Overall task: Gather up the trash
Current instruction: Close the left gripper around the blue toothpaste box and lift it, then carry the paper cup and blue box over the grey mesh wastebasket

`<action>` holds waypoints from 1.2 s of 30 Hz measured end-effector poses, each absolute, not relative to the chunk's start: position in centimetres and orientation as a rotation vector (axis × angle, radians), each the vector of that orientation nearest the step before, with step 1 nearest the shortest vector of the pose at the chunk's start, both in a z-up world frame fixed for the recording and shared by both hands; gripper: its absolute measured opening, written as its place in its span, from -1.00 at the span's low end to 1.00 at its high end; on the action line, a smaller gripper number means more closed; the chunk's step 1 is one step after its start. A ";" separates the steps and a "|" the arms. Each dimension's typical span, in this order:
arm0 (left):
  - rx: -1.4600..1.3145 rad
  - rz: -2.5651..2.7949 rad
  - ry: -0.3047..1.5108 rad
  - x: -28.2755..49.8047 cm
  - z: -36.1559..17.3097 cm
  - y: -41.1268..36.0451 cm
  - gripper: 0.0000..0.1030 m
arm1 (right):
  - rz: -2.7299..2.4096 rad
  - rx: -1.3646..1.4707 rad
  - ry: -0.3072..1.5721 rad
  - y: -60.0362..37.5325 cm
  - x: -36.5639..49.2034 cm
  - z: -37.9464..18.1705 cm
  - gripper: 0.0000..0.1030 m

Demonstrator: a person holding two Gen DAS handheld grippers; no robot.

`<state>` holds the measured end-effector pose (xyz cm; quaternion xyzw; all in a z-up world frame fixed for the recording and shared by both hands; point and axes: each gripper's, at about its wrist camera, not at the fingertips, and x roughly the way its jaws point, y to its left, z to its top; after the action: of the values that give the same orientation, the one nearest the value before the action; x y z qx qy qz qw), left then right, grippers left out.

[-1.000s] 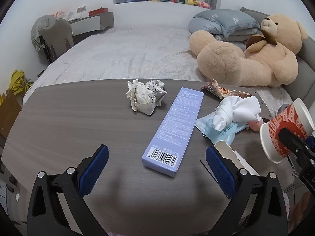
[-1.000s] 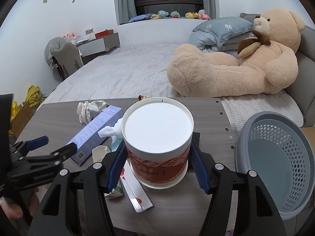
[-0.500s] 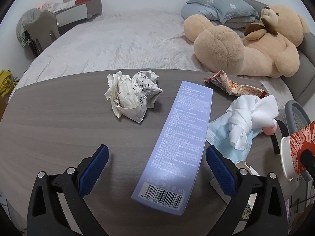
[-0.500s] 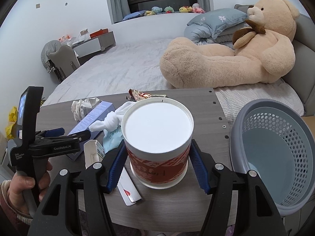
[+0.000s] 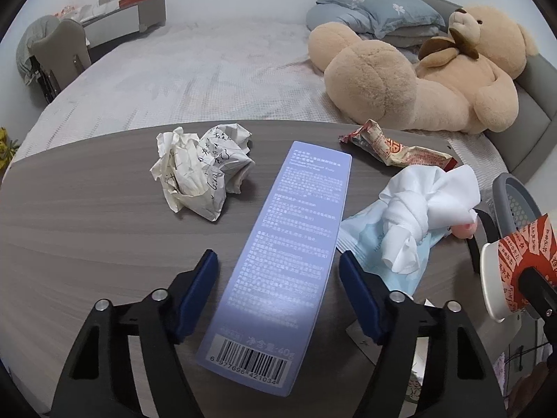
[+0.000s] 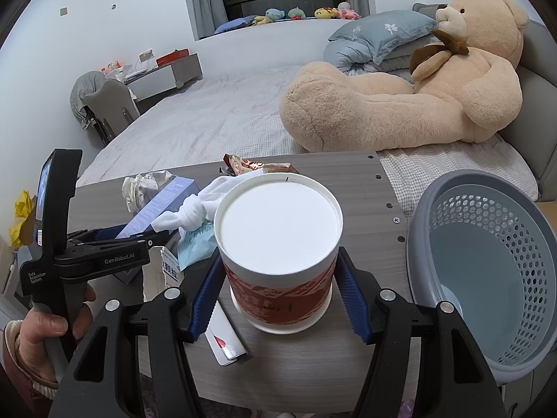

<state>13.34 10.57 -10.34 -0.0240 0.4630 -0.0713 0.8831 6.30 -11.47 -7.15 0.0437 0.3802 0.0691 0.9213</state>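
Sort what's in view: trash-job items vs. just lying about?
Job: purple carton, crumpled paper, snack wrapper, knotted tissue, blue packet, paper cup, grey basket.
Bystanders: teddy bear, pillows, chair.

Matt wood-grain table, crumpled paper, smooth cardboard box, plush bear.

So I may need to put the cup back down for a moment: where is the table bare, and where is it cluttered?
Bare wood lies left of the crumpled paper and purple box, and along the table edge between the cup and basket. It is crowded right of the box: snack wrapper, tissue, blue packet.
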 end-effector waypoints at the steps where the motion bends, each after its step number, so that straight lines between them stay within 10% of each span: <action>1: -0.048 -0.151 0.961 13.3 -10.3 10.5 0.11 | 0.140 0.090 0.780 -11.5 6.3 -7.2 0.18; 6: -0.037 -0.161 0.959 12.7 -9.9 10.2 -0.15 | 0.137 0.094 0.775 -11.6 6.3 -7.1 0.18; 36: -0.018 -0.088 0.821 5.6 -3.4 9.4 -0.17 | 0.129 0.154 0.701 -15.2 2.0 -4.5 0.18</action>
<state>5.60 9.39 -3.44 -0.0087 0.3991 -0.0426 0.9159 2.00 -15.18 -4.51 0.0754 0.3427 0.0630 0.9343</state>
